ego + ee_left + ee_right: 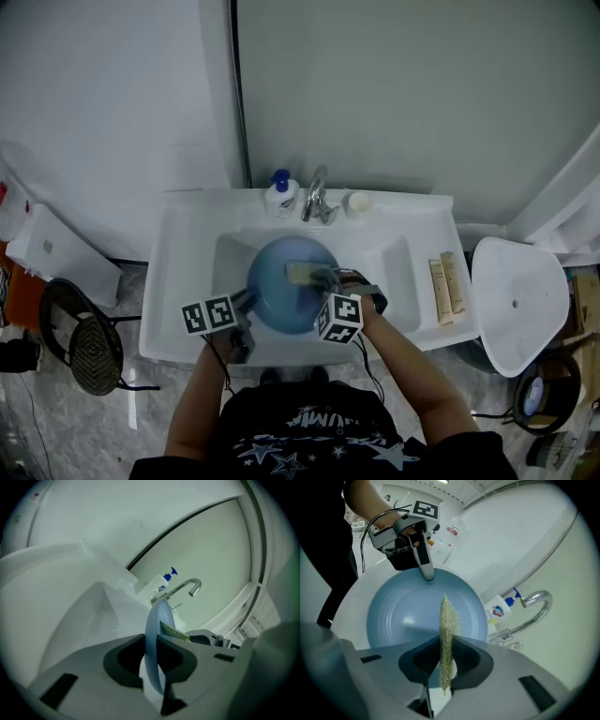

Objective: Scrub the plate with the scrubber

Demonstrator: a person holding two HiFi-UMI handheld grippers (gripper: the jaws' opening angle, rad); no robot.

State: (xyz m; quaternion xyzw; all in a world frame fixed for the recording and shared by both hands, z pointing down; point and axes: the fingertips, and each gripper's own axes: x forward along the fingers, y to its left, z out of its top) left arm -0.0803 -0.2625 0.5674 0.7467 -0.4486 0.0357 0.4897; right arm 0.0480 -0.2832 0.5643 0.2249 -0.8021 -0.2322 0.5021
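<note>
A round blue plate (281, 286) lies tilted in the white sink basin (230, 253). My left gripper (246, 302) is shut on the plate's near-left rim; its own view shows the plate (157, 630) edge-on between the jaws. My right gripper (337, 279) is shut on a thin yellow-green scrubber (305, 273), held flat over the plate's middle. In the right gripper view the scrubber (447, 634) stands on edge between the jaws, with the plate (403, 616) behind it and the left gripper (427, 576) clamped on the far rim.
A chrome tap (316, 195) and a soap bottle with a blue pump (280, 195) stand at the sink's back edge. A small white cup (357, 202) sits right of the tap. Two tan bars (446, 289) lie on the right ledge. A white toilet lid (516, 300) is at the right.
</note>
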